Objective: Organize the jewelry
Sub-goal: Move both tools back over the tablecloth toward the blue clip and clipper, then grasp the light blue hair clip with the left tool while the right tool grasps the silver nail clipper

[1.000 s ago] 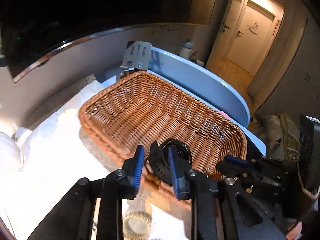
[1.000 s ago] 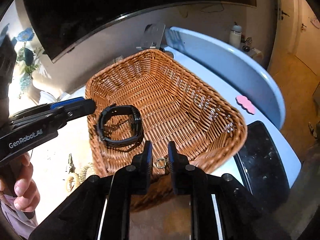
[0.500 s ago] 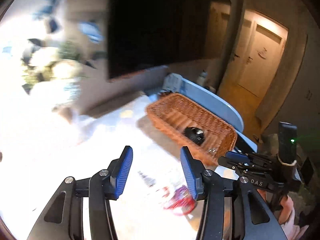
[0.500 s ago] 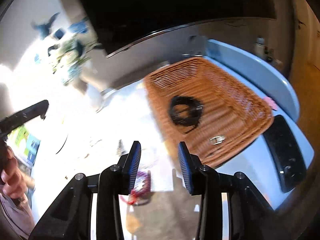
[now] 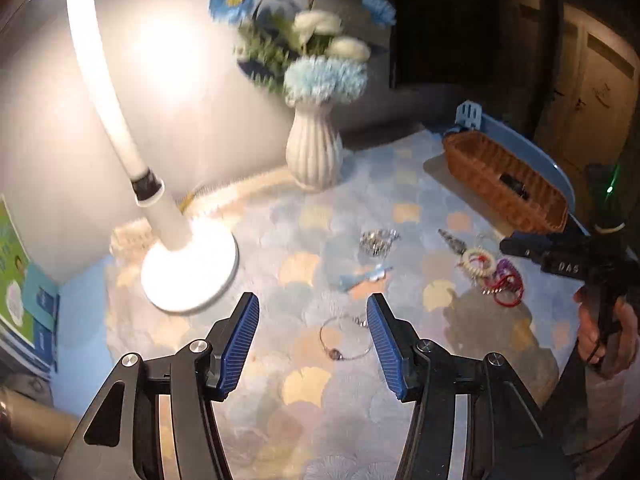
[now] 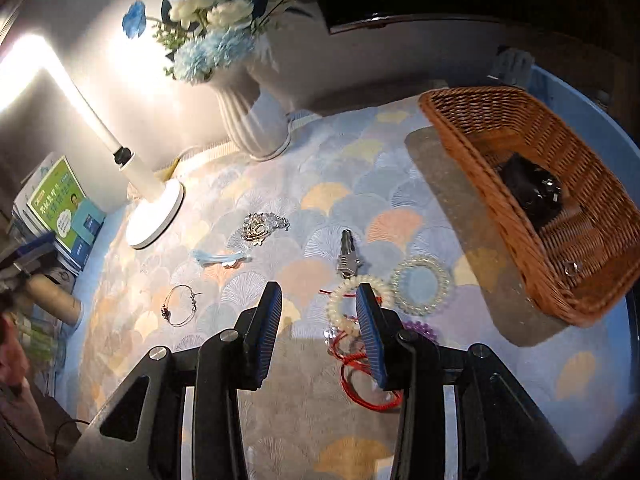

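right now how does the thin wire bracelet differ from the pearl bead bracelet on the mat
The thin wire bracelet is a slim dark hoop with a few small charms; the pearl bead bracelet is chunky and cream-white. The wire bracelet lies alone, while the pearl one overlaps red cords. Both lie flat outside the wicker basket.

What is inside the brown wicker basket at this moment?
Inside the wicker basket lie a black watch and a small silver ring. The near wall hides part of the floor, so anything lying there cannot be seen.
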`<action>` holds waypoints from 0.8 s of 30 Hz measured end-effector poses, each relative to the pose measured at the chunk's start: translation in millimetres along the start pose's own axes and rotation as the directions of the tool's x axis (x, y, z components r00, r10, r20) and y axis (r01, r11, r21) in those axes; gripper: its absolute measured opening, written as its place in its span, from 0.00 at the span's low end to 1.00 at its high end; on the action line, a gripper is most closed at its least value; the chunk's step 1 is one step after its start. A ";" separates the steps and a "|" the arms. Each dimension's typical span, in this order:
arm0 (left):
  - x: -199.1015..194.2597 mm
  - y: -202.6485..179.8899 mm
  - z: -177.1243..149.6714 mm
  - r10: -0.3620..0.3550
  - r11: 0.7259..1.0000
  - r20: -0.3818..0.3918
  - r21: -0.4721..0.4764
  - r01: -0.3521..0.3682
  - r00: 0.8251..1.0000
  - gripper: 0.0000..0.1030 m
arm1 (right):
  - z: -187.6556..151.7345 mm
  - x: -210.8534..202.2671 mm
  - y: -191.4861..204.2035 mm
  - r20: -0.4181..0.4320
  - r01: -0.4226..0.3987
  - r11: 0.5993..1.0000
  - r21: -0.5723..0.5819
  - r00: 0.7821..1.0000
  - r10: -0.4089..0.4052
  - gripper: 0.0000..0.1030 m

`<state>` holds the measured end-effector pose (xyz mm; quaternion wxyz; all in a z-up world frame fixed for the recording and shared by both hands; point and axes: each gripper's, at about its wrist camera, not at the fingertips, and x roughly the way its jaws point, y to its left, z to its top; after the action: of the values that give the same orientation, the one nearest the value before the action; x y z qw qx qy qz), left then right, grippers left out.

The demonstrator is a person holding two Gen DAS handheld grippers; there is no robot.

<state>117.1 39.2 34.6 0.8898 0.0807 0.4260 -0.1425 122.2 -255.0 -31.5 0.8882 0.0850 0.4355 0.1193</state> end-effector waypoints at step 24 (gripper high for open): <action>167.7 -28.9 8.7 -0.258 0.946 -0.164 0.160 0.283 0.952 0.56 | 34.6 93.5 -26.6 -0.237 -0.070 0.997 -0.044 0.970 0.058 0.41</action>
<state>214.1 -21.5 -91.6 0.8183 0.1119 0.4802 -0.2956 208.7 -255.4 -87.8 0.8279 0.0611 0.5316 0.1683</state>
